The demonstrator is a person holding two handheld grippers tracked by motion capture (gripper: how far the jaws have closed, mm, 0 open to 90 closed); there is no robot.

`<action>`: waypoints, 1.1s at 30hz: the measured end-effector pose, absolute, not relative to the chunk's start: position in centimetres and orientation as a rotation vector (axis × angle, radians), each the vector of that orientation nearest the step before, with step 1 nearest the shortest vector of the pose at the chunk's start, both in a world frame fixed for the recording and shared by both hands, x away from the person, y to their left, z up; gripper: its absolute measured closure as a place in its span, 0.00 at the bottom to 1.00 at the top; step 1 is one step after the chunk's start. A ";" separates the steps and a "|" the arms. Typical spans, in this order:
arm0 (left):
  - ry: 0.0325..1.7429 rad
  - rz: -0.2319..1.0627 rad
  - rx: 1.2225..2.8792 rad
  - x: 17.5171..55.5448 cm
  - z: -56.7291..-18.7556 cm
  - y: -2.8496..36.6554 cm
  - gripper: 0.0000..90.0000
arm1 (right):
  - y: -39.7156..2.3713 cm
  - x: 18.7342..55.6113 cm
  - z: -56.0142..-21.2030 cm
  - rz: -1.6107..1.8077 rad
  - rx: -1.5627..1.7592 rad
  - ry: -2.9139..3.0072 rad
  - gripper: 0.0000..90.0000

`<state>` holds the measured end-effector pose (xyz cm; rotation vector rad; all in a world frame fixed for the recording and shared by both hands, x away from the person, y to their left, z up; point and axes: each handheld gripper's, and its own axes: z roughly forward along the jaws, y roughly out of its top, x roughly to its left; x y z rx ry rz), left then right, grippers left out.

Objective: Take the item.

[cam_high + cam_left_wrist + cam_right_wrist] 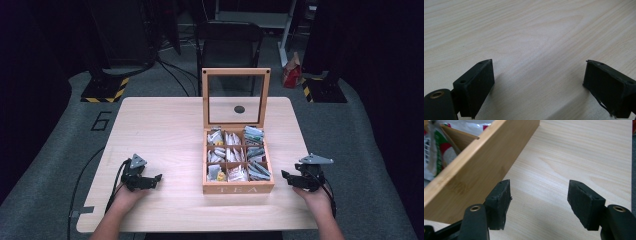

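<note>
While the two hands rest near the front edge, the pale wooden table (pixel 165 125) takes most of the high view, and it stands on a grey floor (pixel 45 165) where a dark chair (pixel 227 45) is placed behind it. On the table, a little right of the middle, sits the wooden tea box (pixel 238 189), with the letters TEA on its front wall. Its lid (pixel 236 98), a wooden frame with a clear pane, stands upright at the back of the box. Inside, thin wooden walls divide the box into nine compartments, and tea bags (pixel 235 155) in white, grey and some yellow wrappers fill them. The left gripper (pixel 150 181) lies low over the table, well apart from the box on its left side, and the left hand (pixel 125 197) holds it from behind. In the left gripper view its jaws stand wide apart with only bare wood between them. The right gripper (pixel 287 177) is just beside the right front corner of the box, held by the right hand (pixel 315 197). In the right gripper view its jaws are open, nothing is between them, and the side wall of the box is near the left jaw without touching it.
</note>
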<state>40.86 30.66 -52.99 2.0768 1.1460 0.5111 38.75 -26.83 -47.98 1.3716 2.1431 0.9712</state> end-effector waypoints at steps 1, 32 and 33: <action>1.146 0.511 2.077 40.9 -53.0 30.7 0.10 | -26.9 38.7 -47.9 0.981 1.357 2.147 0.40; 1.146 0.511 2.078 40.9 -53.0 30.7 0.10 | -24.4 37.1 -43.2 1.068 1.177 2.209 0.54; 1.146 0.511 2.078 40.9 -53.0 30.7 0.10 | -24.2 37.1 -43.1 1.074 1.171 2.211 0.54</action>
